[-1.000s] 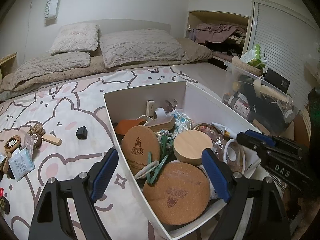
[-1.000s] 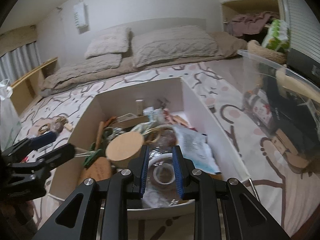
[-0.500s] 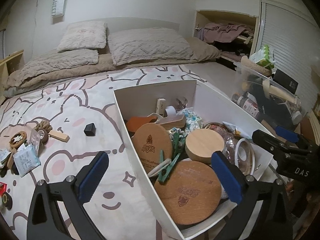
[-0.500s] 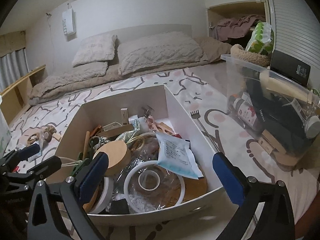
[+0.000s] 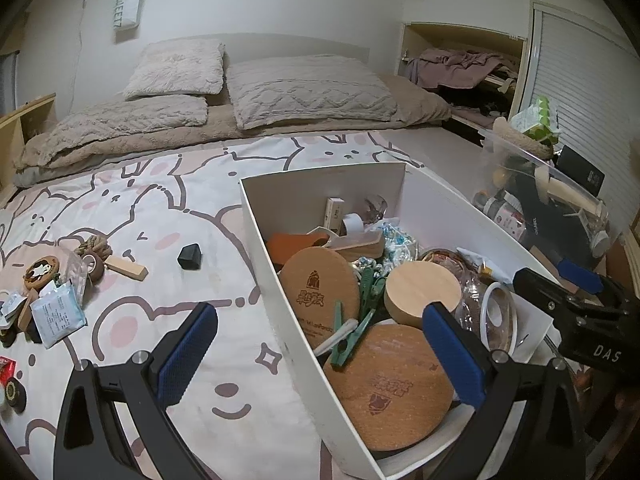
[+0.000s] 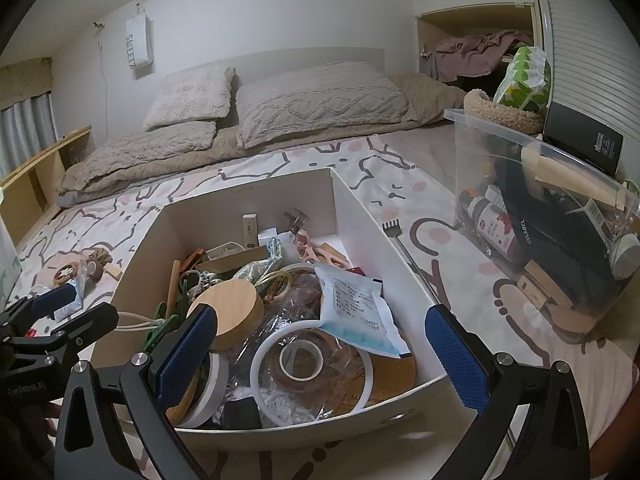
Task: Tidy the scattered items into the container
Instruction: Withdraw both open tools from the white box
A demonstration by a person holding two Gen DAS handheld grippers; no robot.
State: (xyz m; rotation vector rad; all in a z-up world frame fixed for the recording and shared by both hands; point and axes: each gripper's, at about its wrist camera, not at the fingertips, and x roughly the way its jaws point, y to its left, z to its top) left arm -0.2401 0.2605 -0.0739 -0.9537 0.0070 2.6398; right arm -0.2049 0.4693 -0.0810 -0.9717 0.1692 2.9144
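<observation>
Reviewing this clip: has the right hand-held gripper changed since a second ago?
Yes. The right hand-held gripper was nearly shut over the tape ring in the white box; now its jaws stand wide apart and empty, and it has pulled back from the box.

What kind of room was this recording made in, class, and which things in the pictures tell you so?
Most likely a bedroom in a home. A bed with a cartoon-animal sheet fills the view, pillows lie at its head, and crumpled clothes sit in an open closet nook beyond. The white box being filled rests on the bed.
</observation>
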